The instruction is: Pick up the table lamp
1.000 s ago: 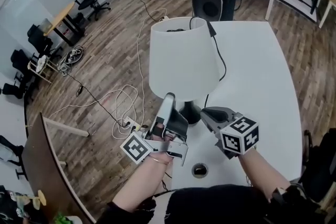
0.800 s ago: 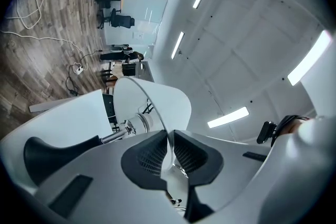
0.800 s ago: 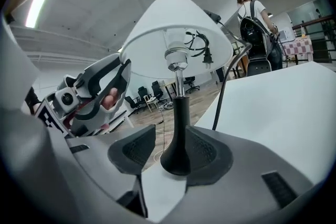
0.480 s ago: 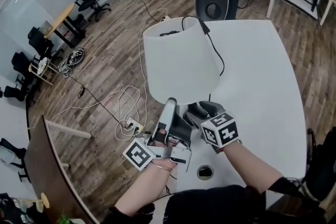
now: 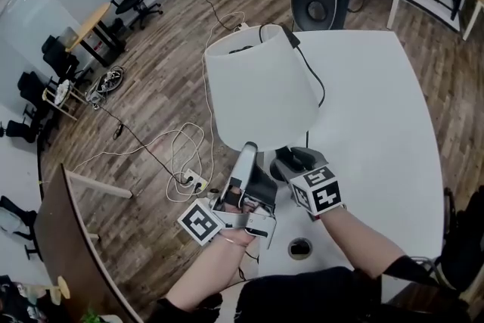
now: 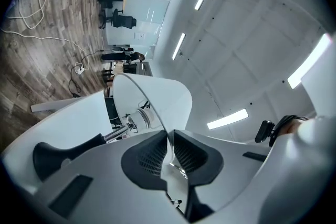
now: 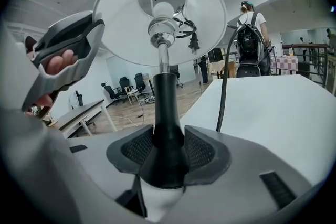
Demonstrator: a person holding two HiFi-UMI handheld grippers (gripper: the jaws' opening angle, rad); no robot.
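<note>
The table lamp (image 5: 261, 94) stands upright near the left edge of the white tabletop (image 5: 370, 102), toward its near end. My left hand-held gripper (image 5: 248, 149) points up at the white shade (image 6: 157, 96) and is pinching the shade's thin lower rim between its pads. My right hand-held gripper (image 5: 291, 159) reaches in low from the right. Its jaws are closing around the black stem (image 7: 167, 107) just above the foot, with both pads against the stem. The black cord (image 5: 318, 87) drops from the top of the shade and trails across the tabletop behind the lamp.
</note>
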